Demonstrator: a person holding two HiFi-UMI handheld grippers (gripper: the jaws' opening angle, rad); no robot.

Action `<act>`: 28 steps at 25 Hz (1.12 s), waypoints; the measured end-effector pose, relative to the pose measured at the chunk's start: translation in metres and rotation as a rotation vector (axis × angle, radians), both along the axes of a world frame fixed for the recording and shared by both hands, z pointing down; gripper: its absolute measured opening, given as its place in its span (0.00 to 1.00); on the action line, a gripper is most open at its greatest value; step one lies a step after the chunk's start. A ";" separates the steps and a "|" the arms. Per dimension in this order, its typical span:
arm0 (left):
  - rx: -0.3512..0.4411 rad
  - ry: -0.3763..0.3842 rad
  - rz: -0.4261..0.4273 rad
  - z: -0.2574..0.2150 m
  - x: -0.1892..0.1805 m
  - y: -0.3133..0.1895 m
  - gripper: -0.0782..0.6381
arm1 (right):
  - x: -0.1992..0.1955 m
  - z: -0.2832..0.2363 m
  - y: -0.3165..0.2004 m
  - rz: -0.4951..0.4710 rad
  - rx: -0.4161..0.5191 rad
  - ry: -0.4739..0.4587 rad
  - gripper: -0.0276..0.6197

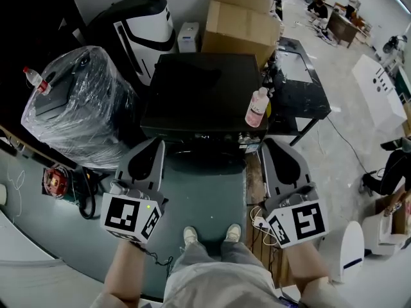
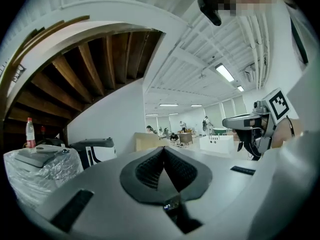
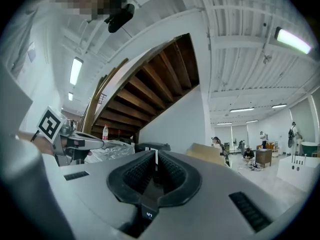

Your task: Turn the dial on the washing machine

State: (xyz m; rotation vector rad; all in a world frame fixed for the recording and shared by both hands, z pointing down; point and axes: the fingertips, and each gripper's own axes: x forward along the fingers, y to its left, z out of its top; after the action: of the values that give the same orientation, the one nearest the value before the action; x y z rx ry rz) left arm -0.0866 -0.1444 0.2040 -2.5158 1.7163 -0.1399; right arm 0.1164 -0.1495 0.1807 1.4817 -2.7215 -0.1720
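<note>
While the left hand-held gripper (image 1: 156, 145) and the right hand-held gripper (image 1: 270, 144) both hover closed on nothing, just short of the black washing machine (image 1: 202, 88), neither touches it, so turning its dial seemingly lies wholly ahead.

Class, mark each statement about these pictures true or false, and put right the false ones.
1. A pink plastic bottle stands on the black washing machine, near its right edge. True.
2. The right gripper is shut on that bottle. False: it is shut on nothing, short of the machine.
3. Brown cardboard boxes stand behind the machine. True.
4. The bulky thing wrapped in clear plastic is right of the machine. False: it is on the left.
5. The left gripper has its jaws wide apart. False: they are together, empty.
</note>
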 end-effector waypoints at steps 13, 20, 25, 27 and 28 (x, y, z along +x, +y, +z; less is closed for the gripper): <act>0.006 0.001 0.027 -0.029 0.001 0.042 0.14 | -0.024 -0.046 0.045 -0.105 0.065 0.011 0.10; 0.037 -0.005 0.030 -0.031 0.004 0.055 0.14 | -0.028 -0.038 0.054 -0.096 0.100 0.073 0.10; 0.014 0.006 0.022 -0.022 0.002 0.053 0.14 | -0.026 -0.021 0.053 -0.114 -0.016 -0.003 0.10; 0.008 0.012 0.021 -0.020 0.002 0.049 0.14 | -0.026 -0.019 0.051 -0.107 -0.027 -0.008 0.10; 0.005 0.015 0.023 -0.018 0.002 0.048 0.14 | -0.027 -0.018 0.050 -0.106 -0.029 -0.007 0.10</act>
State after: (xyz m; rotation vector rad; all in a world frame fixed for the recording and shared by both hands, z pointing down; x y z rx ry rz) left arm -0.0848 -0.0969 0.1855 -2.5382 1.6905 -0.1157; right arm 0.0894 -0.0993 0.1631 1.3339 -2.7974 -0.1305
